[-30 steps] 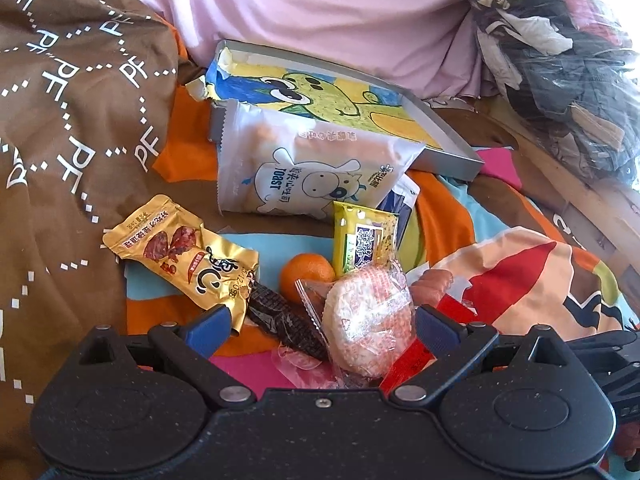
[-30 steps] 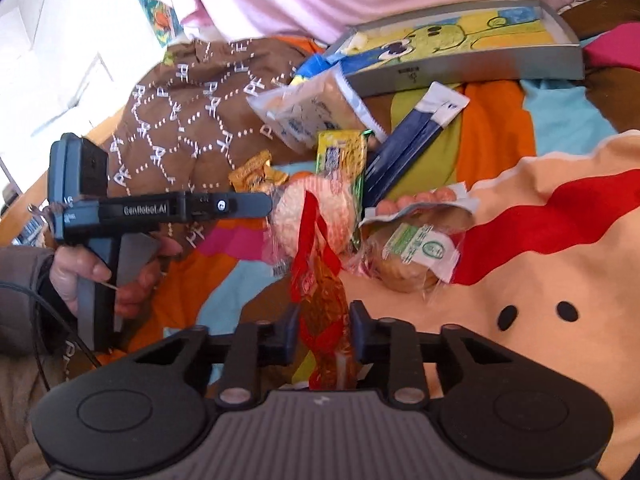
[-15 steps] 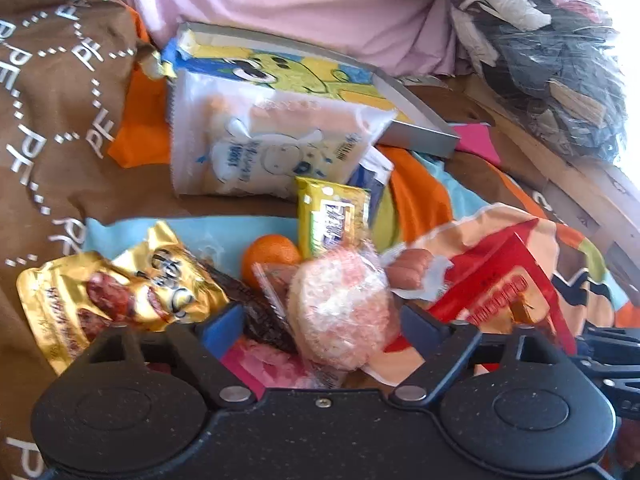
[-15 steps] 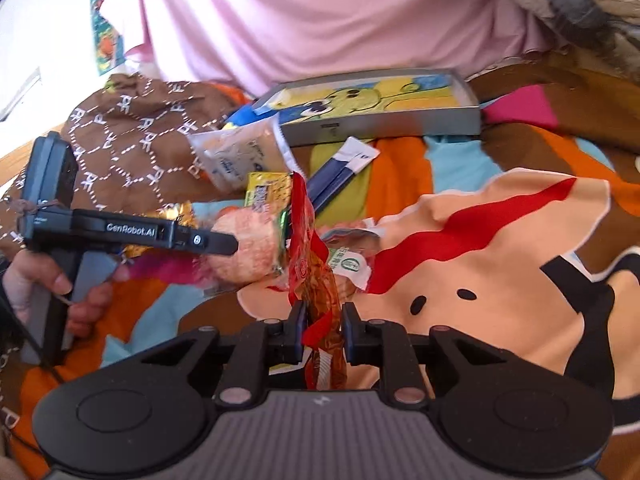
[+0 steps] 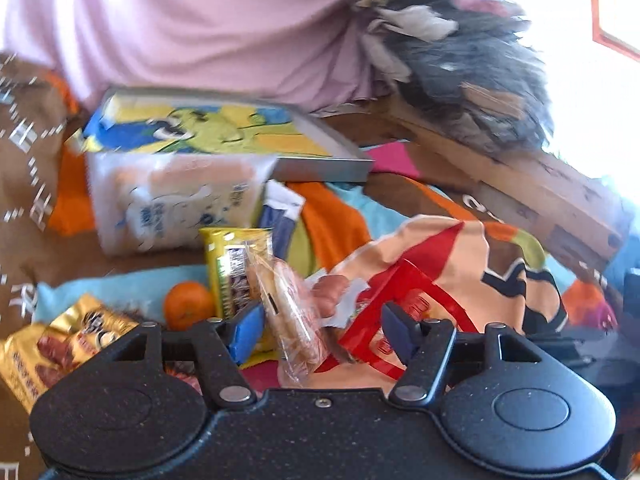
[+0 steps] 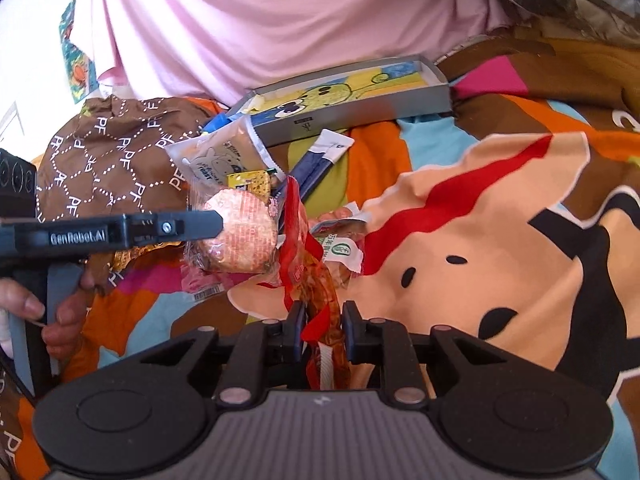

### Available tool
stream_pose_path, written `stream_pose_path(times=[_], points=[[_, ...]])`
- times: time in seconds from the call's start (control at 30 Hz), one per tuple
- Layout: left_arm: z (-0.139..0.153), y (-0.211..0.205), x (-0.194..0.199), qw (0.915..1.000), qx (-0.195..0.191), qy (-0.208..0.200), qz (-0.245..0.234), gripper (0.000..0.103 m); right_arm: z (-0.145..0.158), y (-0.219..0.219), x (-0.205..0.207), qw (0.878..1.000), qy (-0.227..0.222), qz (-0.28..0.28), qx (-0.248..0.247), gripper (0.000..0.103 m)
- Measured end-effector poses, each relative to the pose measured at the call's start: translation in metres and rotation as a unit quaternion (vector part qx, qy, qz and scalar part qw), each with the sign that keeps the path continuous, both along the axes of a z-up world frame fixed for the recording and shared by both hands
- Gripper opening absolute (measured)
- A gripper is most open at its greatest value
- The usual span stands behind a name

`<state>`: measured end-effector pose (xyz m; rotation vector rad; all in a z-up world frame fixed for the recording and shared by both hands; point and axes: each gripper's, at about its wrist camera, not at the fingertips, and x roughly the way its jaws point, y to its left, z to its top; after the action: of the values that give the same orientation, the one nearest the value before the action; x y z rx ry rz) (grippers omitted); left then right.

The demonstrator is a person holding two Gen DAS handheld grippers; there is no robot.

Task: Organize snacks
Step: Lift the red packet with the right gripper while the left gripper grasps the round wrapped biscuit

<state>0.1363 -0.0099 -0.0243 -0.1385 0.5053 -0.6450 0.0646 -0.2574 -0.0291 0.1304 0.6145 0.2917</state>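
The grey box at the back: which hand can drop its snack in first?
Probably right. The right gripper is shut on the red snack packet; the left gripper is open around the round cracker.

Red snack packet (image 6: 316, 280) upright, round pink cake (image 6: 240, 236) beside it.

Matt, speckled black plastic is forming the left gripper (image 5: 320, 330) body, and ribbed grey plastic is covering the right gripper (image 6: 320, 330), whose fingers are pinching a glossy red film packet (image 6: 310, 264). Clear crinkled wrap is shining around the pink rice cake (image 6: 240, 234), while the gold foil pouch (image 5: 52, 350) is glinting. Soft printed cloth is making up the blanket (image 6: 500, 216), and the shallow box (image 6: 360, 100) is looking like smooth grey card.
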Motion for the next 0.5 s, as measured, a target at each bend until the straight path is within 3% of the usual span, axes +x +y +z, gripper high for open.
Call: stream_pose_path(times=[0.27, 0.5], points=[[-0.013, -0.016, 0.021, 0.9989, -0.035, 0.03, 0.009, 0.055, -0.001, 0.0, -0.003, 1.0, 0.002, -0.007, -0.001, 0.022], [-0.022, -0.02, 0.035, 0.9958, -0.008, 0.063, 0.066, 0.05, -0.004, 0.005, -0.001, 1.0, 0.008, -0.014, -0.008, 0.023]])
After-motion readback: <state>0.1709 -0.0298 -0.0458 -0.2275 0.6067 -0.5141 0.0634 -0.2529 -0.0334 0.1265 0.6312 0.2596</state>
